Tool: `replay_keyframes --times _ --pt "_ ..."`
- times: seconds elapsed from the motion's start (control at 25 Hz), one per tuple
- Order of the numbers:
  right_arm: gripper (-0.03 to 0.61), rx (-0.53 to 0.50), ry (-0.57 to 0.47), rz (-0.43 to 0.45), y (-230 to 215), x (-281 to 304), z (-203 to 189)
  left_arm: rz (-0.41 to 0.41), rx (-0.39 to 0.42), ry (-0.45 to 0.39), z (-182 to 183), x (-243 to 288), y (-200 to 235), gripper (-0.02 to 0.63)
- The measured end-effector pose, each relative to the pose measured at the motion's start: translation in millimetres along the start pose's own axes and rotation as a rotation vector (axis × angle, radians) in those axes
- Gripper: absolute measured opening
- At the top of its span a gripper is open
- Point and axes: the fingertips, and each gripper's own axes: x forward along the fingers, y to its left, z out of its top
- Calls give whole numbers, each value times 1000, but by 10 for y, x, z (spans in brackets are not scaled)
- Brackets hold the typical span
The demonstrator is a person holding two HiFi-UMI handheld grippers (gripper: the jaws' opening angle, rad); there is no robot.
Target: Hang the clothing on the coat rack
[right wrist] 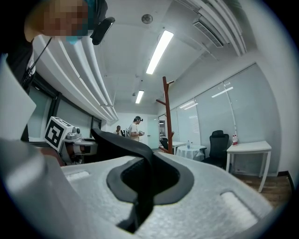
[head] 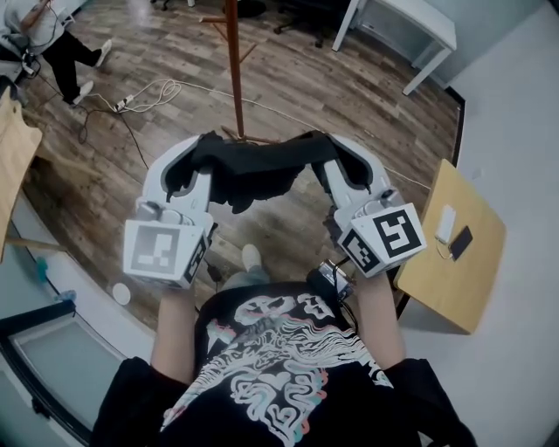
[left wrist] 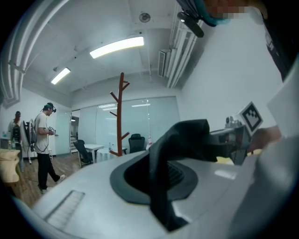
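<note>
A black piece of clothing (head: pixel 253 170) stretches between both grippers in the head view, sagging a little in the middle. My left gripper (head: pixel 194 162) is shut on its left end, and the dark cloth (left wrist: pixel 161 182) runs out of the closed jaws. My right gripper (head: pixel 330 157) is shut on the other end, where the cloth (right wrist: pixel 142 186) is pinched between the jaws. The brown wooden coat rack (head: pixel 234 65) stands on the floor just beyond the clothing. Its branching pole rises ahead in the left gripper view (left wrist: pixel 121 112) and in the right gripper view (right wrist: pixel 167 114).
A white table (head: pixel 410 26) stands at the back right, a light wooden table (head: pixel 454 249) at the right with a phone on it. Cables (head: pixel 144 96) lie on the wood floor. A person (left wrist: pixel 43 140) stands at the left; office chairs (left wrist: pixel 135 142) sit behind the rack.
</note>
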Motion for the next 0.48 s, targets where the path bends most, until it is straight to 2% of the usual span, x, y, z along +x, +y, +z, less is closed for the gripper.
replay_keyframes --times 0.28,0.48 --pt "11 -16 3 -24 -20 182 -80 1 -8 -8 -118 116 186 12" --pt "11 -9 -8 -41 -82 427 4 -4 -18 -2 -74 268 392 12"
